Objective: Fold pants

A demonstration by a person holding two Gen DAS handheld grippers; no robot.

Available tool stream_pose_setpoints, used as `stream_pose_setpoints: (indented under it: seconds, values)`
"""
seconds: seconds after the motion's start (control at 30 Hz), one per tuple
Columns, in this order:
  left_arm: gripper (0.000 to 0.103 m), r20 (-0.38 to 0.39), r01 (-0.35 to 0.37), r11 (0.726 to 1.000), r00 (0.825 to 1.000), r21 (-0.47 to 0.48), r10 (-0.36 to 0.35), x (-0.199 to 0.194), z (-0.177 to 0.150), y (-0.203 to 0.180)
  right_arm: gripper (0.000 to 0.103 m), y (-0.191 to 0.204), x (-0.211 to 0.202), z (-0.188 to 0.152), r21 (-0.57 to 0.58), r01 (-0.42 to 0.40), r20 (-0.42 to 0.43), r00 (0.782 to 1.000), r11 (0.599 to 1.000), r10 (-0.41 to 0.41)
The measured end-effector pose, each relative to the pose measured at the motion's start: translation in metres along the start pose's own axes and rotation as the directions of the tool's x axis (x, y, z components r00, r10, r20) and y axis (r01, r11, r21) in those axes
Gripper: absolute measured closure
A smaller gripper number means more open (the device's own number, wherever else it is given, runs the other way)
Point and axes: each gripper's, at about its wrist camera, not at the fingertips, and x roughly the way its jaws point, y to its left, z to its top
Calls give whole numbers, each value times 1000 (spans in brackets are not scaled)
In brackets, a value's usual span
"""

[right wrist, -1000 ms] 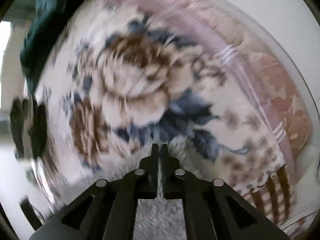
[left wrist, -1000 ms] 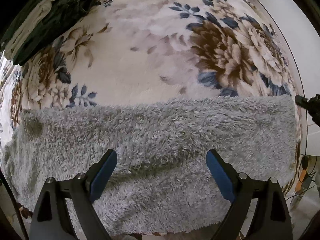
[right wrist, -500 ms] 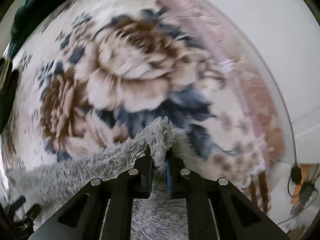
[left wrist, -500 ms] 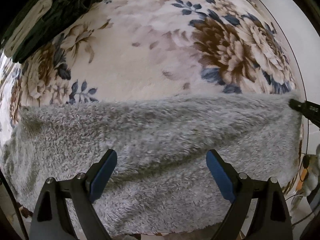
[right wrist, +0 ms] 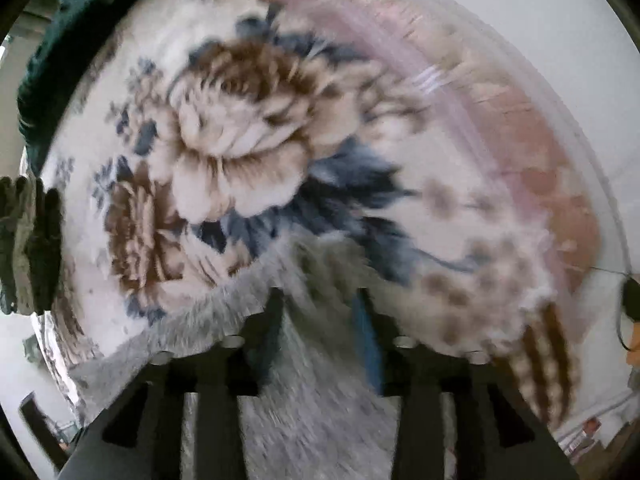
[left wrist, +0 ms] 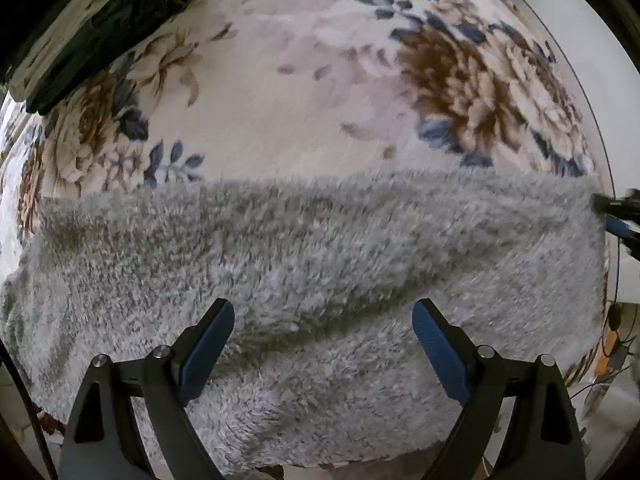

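Fleecy pants (left wrist: 320,264) below wide left tongs (left wrist: 323,330); right tongs (right wrist: 318,300) opening over corner. Risk: released corner springs back, fold shifts.

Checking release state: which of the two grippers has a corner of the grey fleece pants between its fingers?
The right gripper: its jaws are opening around the corner of the grey fleece pants. The left gripper hangs wide open above mid-fabric, gripping nothing.

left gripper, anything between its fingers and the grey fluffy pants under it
Nothing visible. The left gripper hangs open directly over the grey pants, bare fleece between and below its fingers.
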Motion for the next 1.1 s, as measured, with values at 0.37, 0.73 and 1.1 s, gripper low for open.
stream_pose_setpoints:
  seconds: [0.37, 0.73, 1.1]
  values:
    - [0, -39, -26, 999, 999, -29, 25, 70, -42, -1, 36, -110, -9, -135, 337, -185, 27, 982, 923, 187]
    - [0, -147, -77, 996, 987, -40, 70, 75, -24, -21, 36, -132, 48, -168, 483, -447, 187, 893, 753, 410]
    - [0, -92, -8, 998, 996, -64, 2, 37, -37, -22, 47, -106, 67, -143, 355, -573, 275, 819, 739, 504]
